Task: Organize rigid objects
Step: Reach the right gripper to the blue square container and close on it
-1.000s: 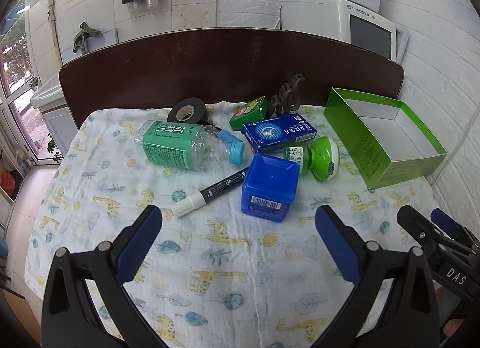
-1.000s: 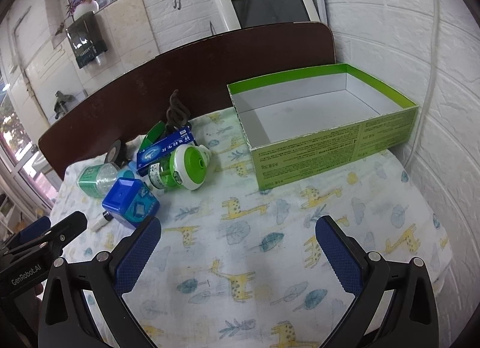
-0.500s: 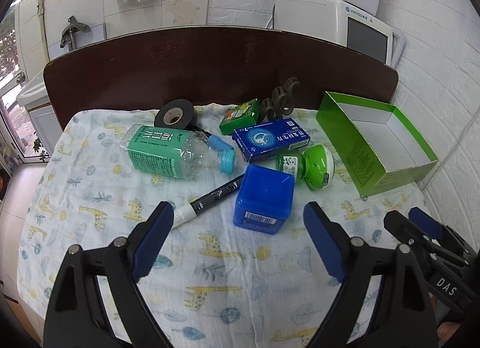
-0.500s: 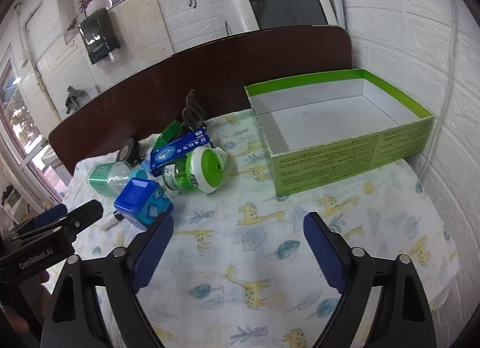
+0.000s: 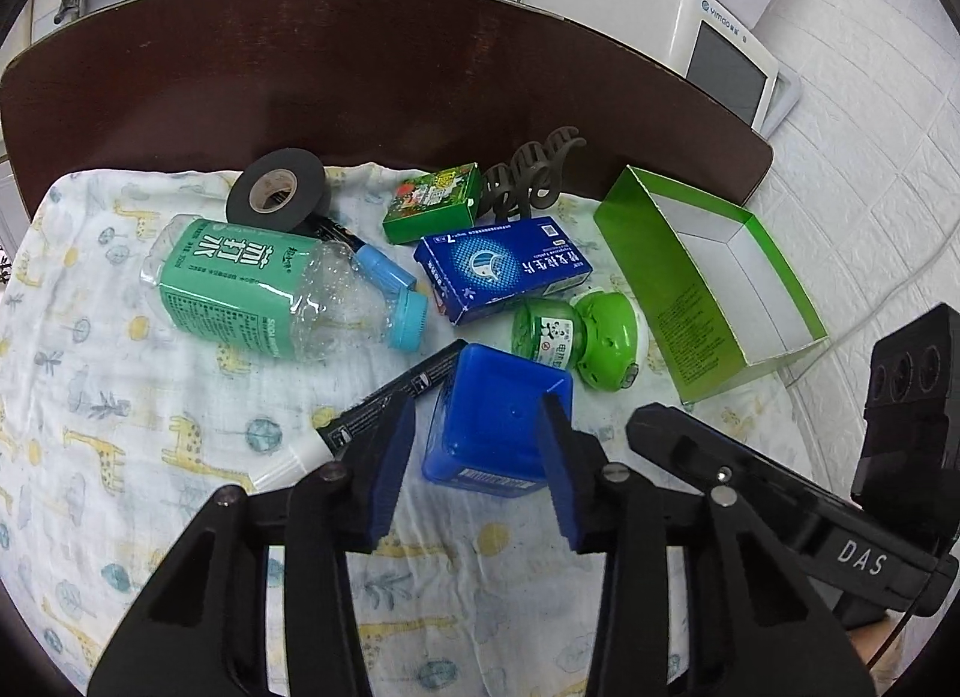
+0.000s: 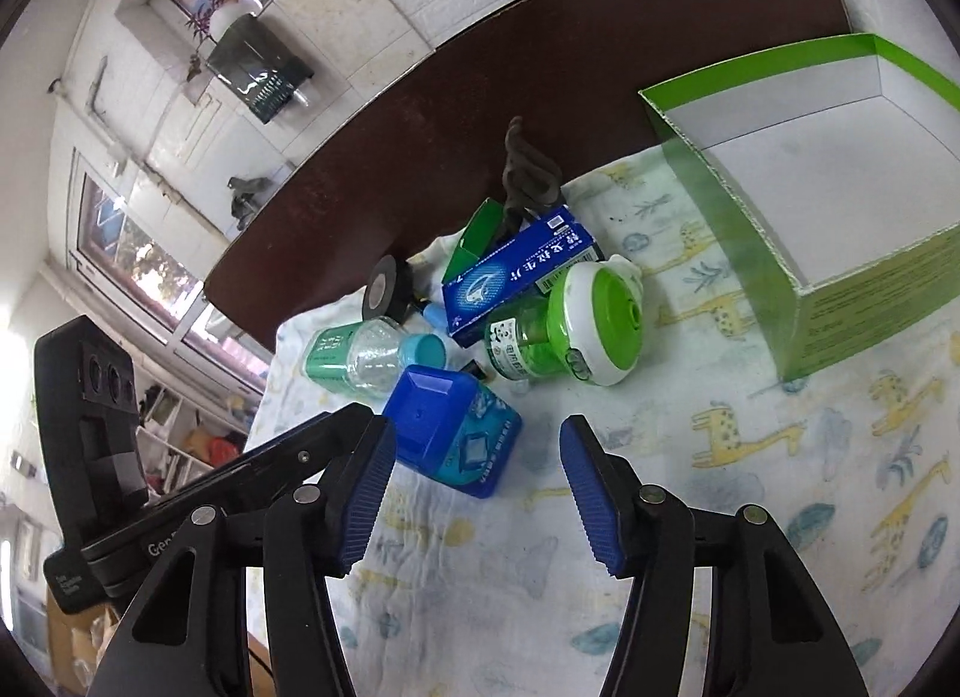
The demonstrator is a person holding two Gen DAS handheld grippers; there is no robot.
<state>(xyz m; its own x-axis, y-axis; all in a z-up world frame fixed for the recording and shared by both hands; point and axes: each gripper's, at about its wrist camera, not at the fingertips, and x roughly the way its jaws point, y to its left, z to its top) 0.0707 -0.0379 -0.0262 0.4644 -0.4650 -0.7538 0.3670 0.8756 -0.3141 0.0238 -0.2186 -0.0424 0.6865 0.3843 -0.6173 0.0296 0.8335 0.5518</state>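
A pile of objects lies on the giraffe-print cloth: a blue square container (image 5: 498, 421) (image 6: 453, 436), a green round-capped bottle (image 5: 576, 337) (image 6: 558, 328), a blue carton (image 5: 501, 268) (image 6: 516, 277), a green-label plastic bottle (image 5: 264, 292) (image 6: 354, 355), a marker (image 5: 384, 412), black tape (image 5: 276, 190), a small green box (image 5: 432, 202) and a hair claw (image 5: 531, 175). An empty green box (image 5: 714, 283) (image 6: 810, 187) stands to the right. My left gripper (image 5: 477, 463) is open, its pads either side of the blue container. My right gripper (image 6: 477, 493) is open, just right of it.
A dark brown headboard (image 5: 360, 78) borders the far edge of the cloth. A white appliance (image 5: 678, 6) stands behind it against the brick wall. The right gripper's body (image 5: 798, 517) sits close beside the left one.
Both grippers have moved forward and down toward the pile and narrowed their opening. The left gripper's pads now flank the blue container.
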